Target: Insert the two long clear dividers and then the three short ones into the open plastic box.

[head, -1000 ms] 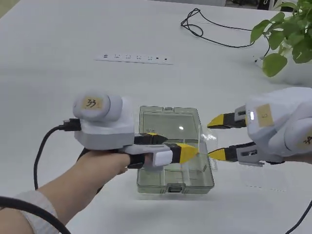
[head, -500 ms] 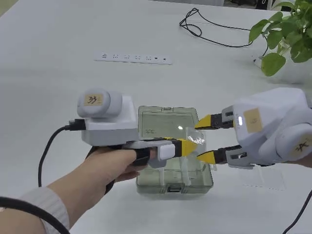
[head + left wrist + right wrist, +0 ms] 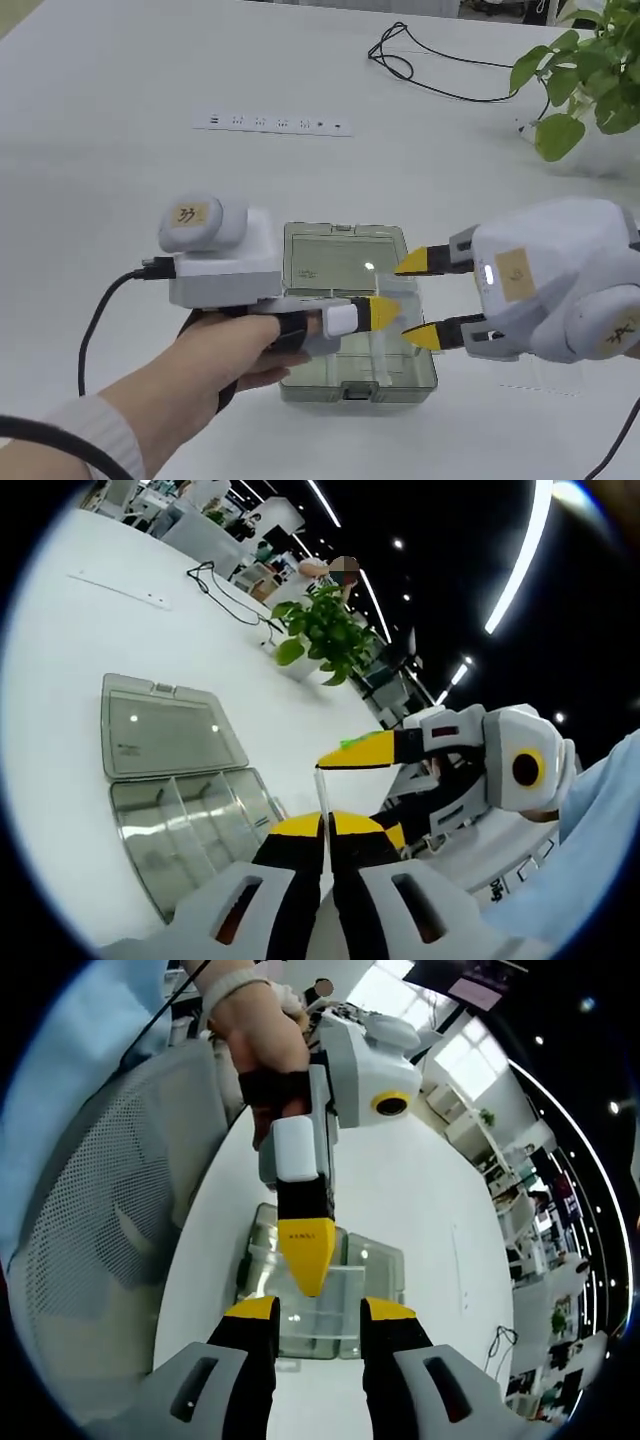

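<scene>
Matte white table (image 3: 120,170) across the head view. Smoky translucent plastic box (image 3: 400,375) at lower centre, hinged lid (image 3: 340,255) open flat behind it (partition lines visible inside). Left gripper (image 3: 385,312): yellow tips pressed together on a thin clear divider (image 3: 340,1300), over the box. Right gripper (image 3: 415,300): jaws spread, centre-right. Sticker (image 3: 187,213) on left gripper reads "33".

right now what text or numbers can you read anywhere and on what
"33": tan sticker on top of the left gripper, which is shut on a clear divider.
Label on the right gripper: too blurred to read.
Small print on the box lid: too small to read.
Markings on the power strip: too small to read.
</scene>
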The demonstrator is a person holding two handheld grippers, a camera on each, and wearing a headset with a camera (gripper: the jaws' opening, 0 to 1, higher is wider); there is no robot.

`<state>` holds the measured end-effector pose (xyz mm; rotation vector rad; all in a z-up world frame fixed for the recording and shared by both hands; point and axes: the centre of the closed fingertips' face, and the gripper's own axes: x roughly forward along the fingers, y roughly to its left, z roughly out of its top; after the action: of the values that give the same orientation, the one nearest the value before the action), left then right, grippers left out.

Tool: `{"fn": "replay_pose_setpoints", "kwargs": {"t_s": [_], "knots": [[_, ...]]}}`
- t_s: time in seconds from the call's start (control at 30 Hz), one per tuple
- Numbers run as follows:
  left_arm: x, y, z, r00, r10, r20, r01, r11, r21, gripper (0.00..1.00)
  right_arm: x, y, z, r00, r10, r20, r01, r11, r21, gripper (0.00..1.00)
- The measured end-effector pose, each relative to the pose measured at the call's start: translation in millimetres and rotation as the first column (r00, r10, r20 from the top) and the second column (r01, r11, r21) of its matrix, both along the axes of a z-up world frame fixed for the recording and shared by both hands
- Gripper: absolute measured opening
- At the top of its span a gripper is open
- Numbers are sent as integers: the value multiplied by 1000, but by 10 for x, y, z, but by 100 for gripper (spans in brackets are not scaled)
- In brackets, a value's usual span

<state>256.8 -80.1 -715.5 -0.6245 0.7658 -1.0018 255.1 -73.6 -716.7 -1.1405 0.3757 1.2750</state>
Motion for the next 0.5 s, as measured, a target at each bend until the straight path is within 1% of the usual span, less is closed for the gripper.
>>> {"fn": "replay_pose_setpoints", "kwargs": {"t_s": [0.1, 0.13, 0.17, 0.2, 0.23, 0.27, 0.3, 0.33, 0.37, 0.4, 0.43, 0.47, 0.5], "knots": [[-16, 3, -1, 1000, 1, -6, -1, 1000, -4, 0, -15, 9, -7, 1000, -5, -5, 5, 1000, -5, 33], [-23, 16, -16, 1000, -1, -1, 1, 1000, 6, 0, -11, 8, -3, 1000, 2, 5, -2, 1000, -13, 35], [-31, 17, -2, 1000, -7, 11, 7, 1000, 2, 0, -12, 7, -2, 1000, 2, 1, -2, 1000, -16, 35], [-38, 27, 15, 1000, -7, 17, 7, 1000, 0, 0, -26, 11, 5, 1000, -8, -24, 7, 1000, -3, 36], [-42, 29, 18, 999, -15, 28, 14, 1000, 7, 0, -17, 19, 25, 999, -21, -33, 21, 1000, 14, 38], [-46, 38, 9, 999, -26, 46, 25, 999, 22, 0, -5, 23, 55, 998, -36, -46, 38, 999, 33, 40], [-57, 46, 6, 998, -38, 59, 36, 999, 31, 0, -10, 29, 92, 996, -46, -81, 50, 997, 55, 40], [-62, 51, 21, 995, -52, 88, 49, 998, 32, 0, -7, 39, 136, 990, -68, -120, 79, 993, 85, 40], [-77, 61, 21, 992, -68, 102, 64, 997, 41, 0, 7, 52, 202, 985, -79, -155, 98, 988, 117, 39], [-88, 65, 20, 989, -85, 117, 80, 996, 49, 0, 4, 51, 243, 979, -79, -186, 105, 986, 130, 38], [-104, 69, 24, 978, -123, 167, 113, 991, 67, 0, 30, 47, 307, 971, -95, -219, 131, 980, 153, 36], [-125, 75, 22, 973, -141, 182, 129, 989, 79, 0, 33, 43, 342, 966, -94, -243, 135, 978, 160, 34], [-150, 73, 37, 961, -172, 217, 156, 984, 88, 0, 30, 32, 382, 956, -91, -279, 141, 976, 164, 33]]}}
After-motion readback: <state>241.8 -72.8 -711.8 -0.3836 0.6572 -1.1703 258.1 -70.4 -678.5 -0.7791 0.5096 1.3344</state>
